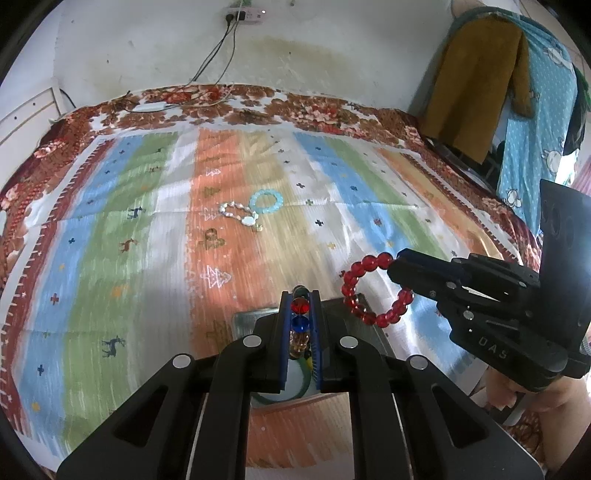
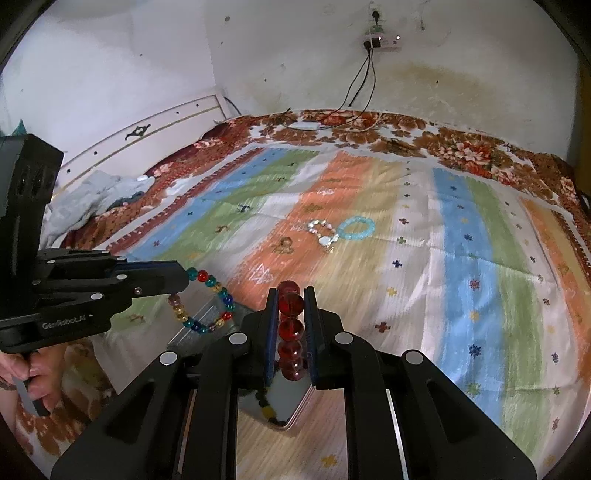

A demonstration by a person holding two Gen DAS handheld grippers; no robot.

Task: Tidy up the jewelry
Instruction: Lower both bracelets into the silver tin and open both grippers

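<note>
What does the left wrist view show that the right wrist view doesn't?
Only the left wrist view shows the hanging brown garment and blue patterned cloth at the bed's right end, and the whole red bead bracelet dangling from the right gripper. Only the right wrist view shows the white headboard, the grey clothes, and the multicolour bead bracelet as a full loop in the left gripper. Both show the striped blanket, the white bracelet, the light blue bracelet, the metal tray and the wall power strip.
</note>
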